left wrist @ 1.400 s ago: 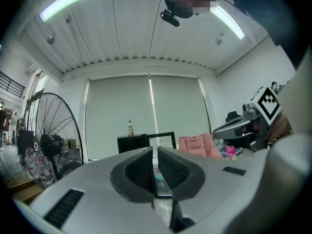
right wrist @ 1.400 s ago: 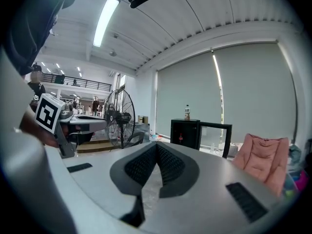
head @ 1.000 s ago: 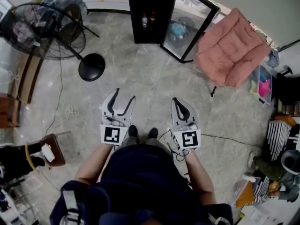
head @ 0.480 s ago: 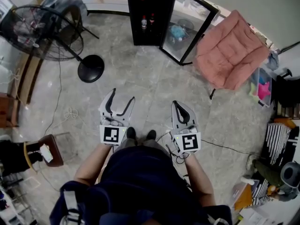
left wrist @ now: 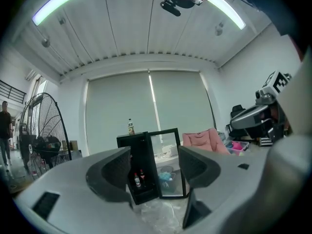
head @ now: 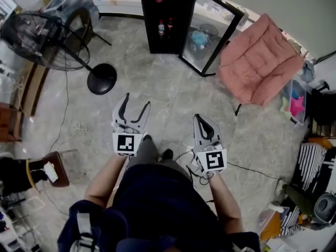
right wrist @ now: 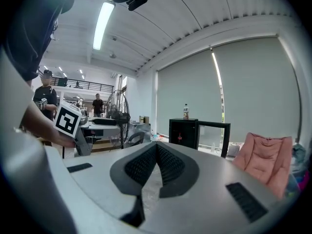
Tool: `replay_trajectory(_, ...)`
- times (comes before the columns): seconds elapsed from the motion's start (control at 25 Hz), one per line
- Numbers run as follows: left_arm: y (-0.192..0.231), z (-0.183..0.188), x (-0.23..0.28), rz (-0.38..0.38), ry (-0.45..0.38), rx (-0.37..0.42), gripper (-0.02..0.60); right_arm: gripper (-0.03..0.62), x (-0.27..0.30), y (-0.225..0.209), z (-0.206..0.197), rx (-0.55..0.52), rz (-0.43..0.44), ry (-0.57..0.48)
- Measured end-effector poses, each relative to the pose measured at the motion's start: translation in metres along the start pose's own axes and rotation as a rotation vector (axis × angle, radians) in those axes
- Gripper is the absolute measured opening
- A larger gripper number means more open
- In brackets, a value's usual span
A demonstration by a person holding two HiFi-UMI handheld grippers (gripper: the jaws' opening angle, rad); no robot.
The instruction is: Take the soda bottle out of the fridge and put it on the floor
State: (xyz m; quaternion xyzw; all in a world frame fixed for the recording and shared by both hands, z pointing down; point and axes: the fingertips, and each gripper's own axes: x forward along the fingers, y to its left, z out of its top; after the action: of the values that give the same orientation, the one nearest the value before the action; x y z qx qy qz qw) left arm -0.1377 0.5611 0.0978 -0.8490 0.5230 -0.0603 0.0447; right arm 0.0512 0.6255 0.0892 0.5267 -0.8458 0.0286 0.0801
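Observation:
The black mini fridge (head: 165, 14) stands at the far wall with its glass door (head: 212, 33) swung open. Two small soda bottles (head: 161, 29) stand on a shelf inside, also seen in the left gripper view (left wrist: 137, 180). Another bottle (left wrist: 130, 126) stands on top of the fridge. My left gripper (head: 137, 100) is open and empty and points at the fridge from well short of it; its jaws have just opened wider. My right gripper (head: 198, 116) is shut on nothing, level with the left one. Both bottles show small and far off between the left fingers (left wrist: 117, 167).
A standing fan (head: 44, 33) with a round black base (head: 102, 77) is at the left. A pink cushioned chair (head: 260, 59) sits right of the fridge door. Cables (head: 247, 168) cross the floor near my feet. A low brown stool (head: 55, 167) stands at the lower left.
Both grippers have moved forward toward the fridge as the person steps ahead. The left jaws stand a little wider than a second ago. The right jaws stay together.

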Motion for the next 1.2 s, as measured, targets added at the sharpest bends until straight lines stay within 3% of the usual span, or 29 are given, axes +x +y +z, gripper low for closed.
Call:
replay_trajectory(0.48, 0.060, -0.007, 0.129, -0.050, -0.053, 0.008, 0.302, 0.018, 0.115, -0.046, 0.017, -0.003, -0.087, -0.018)
replay_trajectory(0.8, 0.110, -0.018, 0.225, -0.081, -0.030, -0.009, 0.302, 0.018, 0.206, -0.083, 0.025, 0.000, -0.140, 0.017)
replay_trajectory(1.2, 0.124, -0.032, 0.347, -0.044, -0.010, 0.020, 0.302, 0.018, 0.288, -0.162, 0.017, -0.008, -0.094, 0.053)
